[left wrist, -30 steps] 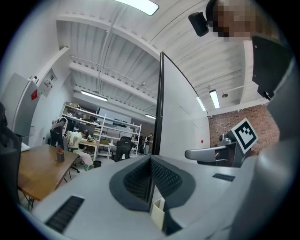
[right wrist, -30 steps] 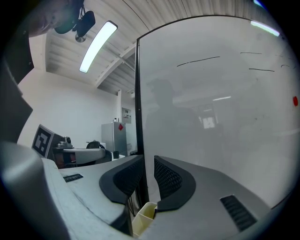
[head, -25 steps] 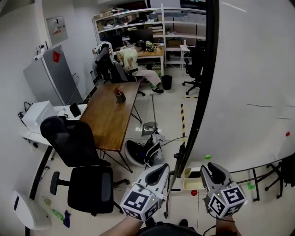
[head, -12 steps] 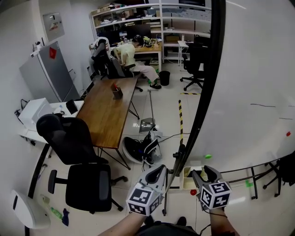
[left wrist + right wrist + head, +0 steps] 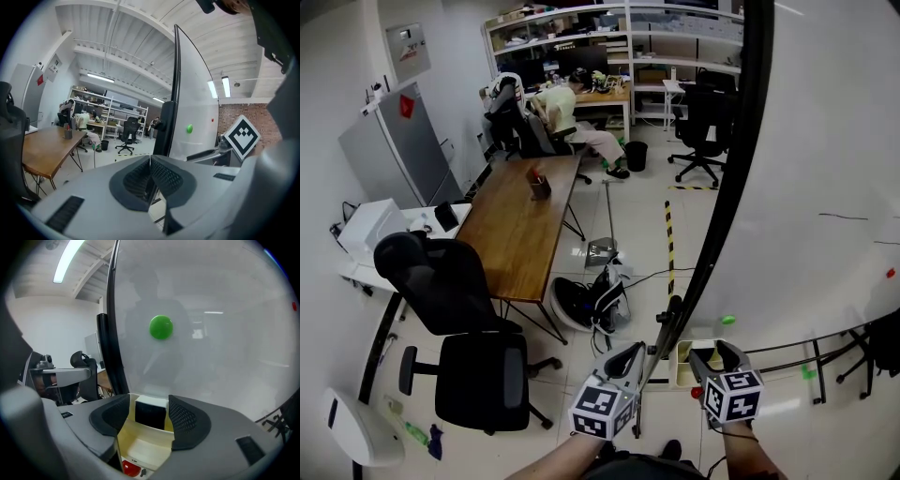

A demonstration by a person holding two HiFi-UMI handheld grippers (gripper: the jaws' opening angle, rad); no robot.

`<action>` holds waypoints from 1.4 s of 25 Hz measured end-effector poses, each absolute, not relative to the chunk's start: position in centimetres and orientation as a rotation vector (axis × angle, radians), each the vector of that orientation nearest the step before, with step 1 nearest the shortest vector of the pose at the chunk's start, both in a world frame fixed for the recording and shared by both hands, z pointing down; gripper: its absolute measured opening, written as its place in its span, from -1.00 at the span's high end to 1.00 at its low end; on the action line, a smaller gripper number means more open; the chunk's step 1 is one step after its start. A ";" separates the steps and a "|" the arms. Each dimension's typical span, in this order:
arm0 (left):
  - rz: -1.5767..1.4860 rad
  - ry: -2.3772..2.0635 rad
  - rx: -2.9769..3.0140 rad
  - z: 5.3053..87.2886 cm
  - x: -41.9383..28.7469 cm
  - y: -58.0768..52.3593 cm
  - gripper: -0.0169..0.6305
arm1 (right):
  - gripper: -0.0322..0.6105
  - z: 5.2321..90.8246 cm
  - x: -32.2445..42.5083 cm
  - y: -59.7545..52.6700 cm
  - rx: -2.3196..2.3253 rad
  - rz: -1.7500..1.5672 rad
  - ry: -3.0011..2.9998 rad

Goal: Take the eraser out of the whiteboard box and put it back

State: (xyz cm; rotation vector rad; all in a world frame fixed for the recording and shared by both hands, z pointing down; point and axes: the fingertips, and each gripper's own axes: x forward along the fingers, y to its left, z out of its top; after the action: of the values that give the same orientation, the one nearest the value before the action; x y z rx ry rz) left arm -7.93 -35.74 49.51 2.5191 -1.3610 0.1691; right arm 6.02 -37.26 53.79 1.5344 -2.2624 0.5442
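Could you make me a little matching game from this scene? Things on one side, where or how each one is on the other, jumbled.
Things:
1. eraser
2. green magnet
3. red round piece
4. left tool

Place or state:
a. jaws together, nothing between them
b. stuck on the whiteboard
c. inside the cream box
d. just outside that box

Pairs: 1-c, 2-b, 3-d, 4-a.

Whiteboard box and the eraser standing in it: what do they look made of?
Whiteboard box: probably plastic. It is cream, with smooth matt walls and a thin, even rim. Eraser: likely a white hard plastic back over a dark pad, perhaps felt. The pad's texture is too small to tell.
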 end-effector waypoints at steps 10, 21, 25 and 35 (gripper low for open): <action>0.200 -1.342 2.503 51.4 -8.2 -36.3 0.84 | 0.03 54.9 6.1 -38.1 1.557 0.517 -2.174; 0.172 -1.301 2.503 51.3 -8.1 -36.6 0.83 | 0.06 55.3 5.7 -38.2 1.536 0.513 -2.124; 0.165 -1.282 2.502 51.8 -7.8 -36.6 0.84 | 0.08 56.0 5.7 -38.4 1.534 0.522 -2.103; 0.160 -1.259 2.502 51.3 -7.8 -36.7 0.84 | 0.07 55.8 5.5 -38.7 1.550 0.538 -2.039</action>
State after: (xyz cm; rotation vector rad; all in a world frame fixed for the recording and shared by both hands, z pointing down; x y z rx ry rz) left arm -7.85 -36.69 51.28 2.5017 -1.2594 0.1600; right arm 5.47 -38.68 55.79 1.5499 -2.0387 0.5378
